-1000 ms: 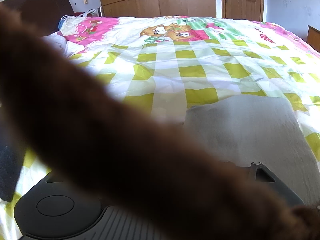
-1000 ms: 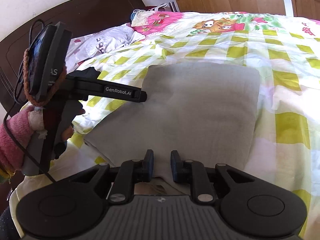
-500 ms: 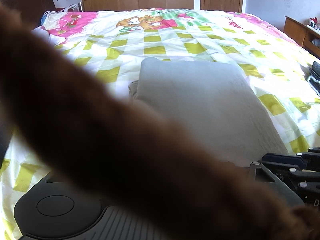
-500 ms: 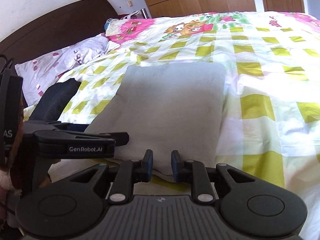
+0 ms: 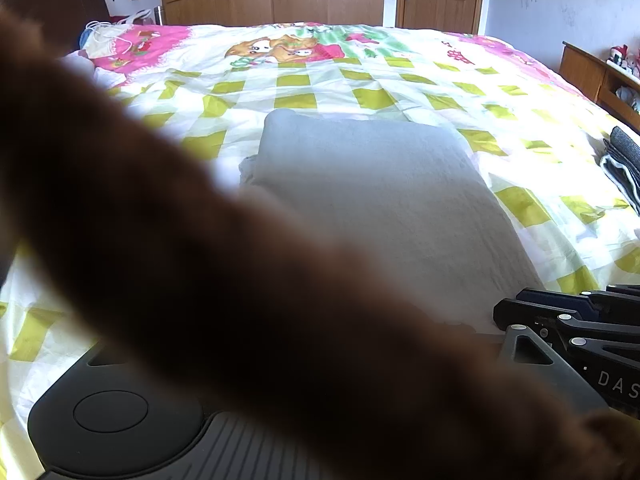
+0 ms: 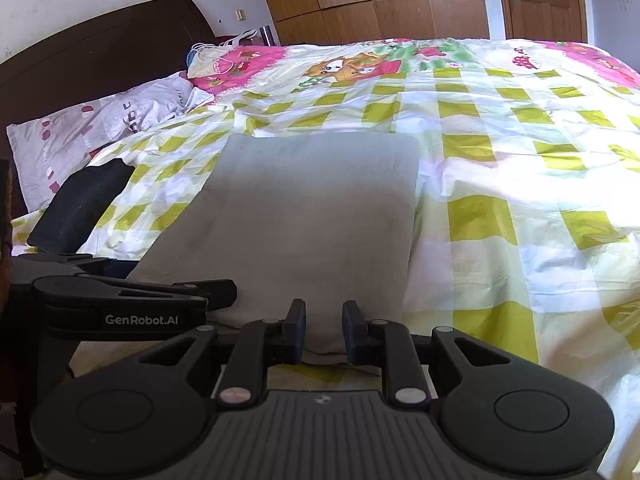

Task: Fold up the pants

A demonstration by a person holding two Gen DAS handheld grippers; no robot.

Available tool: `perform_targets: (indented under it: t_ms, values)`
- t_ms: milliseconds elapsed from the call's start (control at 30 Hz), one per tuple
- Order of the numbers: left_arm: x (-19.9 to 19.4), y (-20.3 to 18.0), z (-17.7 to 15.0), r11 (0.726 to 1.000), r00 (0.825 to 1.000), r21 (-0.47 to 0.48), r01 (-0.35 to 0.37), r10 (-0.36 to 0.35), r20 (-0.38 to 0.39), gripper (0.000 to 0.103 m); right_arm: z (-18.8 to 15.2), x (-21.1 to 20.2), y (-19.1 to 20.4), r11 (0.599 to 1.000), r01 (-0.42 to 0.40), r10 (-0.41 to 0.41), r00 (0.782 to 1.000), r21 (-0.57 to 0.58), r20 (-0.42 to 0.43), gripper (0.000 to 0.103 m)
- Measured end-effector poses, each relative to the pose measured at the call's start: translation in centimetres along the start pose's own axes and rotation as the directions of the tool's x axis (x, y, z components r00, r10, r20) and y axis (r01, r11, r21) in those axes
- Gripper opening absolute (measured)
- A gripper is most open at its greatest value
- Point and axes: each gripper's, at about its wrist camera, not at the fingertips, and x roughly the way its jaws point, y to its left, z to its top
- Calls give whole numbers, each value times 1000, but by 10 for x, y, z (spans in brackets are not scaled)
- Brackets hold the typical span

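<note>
Grey pants (image 6: 304, 208), folded into a flat rectangle, lie on the checked bedspread (image 6: 520, 152); the left wrist view has them (image 5: 372, 200) at its middle. My right gripper (image 6: 323, 330) sits at their near edge, its jaws a narrow gap apart, and the cloth in the gap lies flat and unpinched. My left gripper (image 6: 220, 294) reaches in from the left, its tip at the pants' near left corner. Its jaws are opening, with nothing seen between them. A blurred brown strap (image 5: 240, 280) hides its fingertips in its own view.
A dark garment (image 6: 84, 204) and a pillow (image 6: 100, 128) lie left of the pants by the dark headboard (image 6: 100, 52). Folded dark clothes (image 5: 624, 164) rest at the bed's right edge. A wooden cabinet (image 5: 592, 76) stands beyond that edge.
My left gripper came down from high on the left to the pants' near left corner, beside the right gripper. In the left wrist view the pants shifted to the middle.
</note>
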Motion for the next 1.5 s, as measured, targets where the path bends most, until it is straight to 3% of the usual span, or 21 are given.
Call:
perform_targets:
  t_ms: [467,1500]
  values:
    - [7,-3,-1,1000,1000,-5,-4,4,-9,95,0,5,-2,1000,15,-16,1000,20,4,35]
    - [1,0,0,999,999,-48,21,-22,-23,101,3,-5,6,998,47,-47,999,47,-9,40]
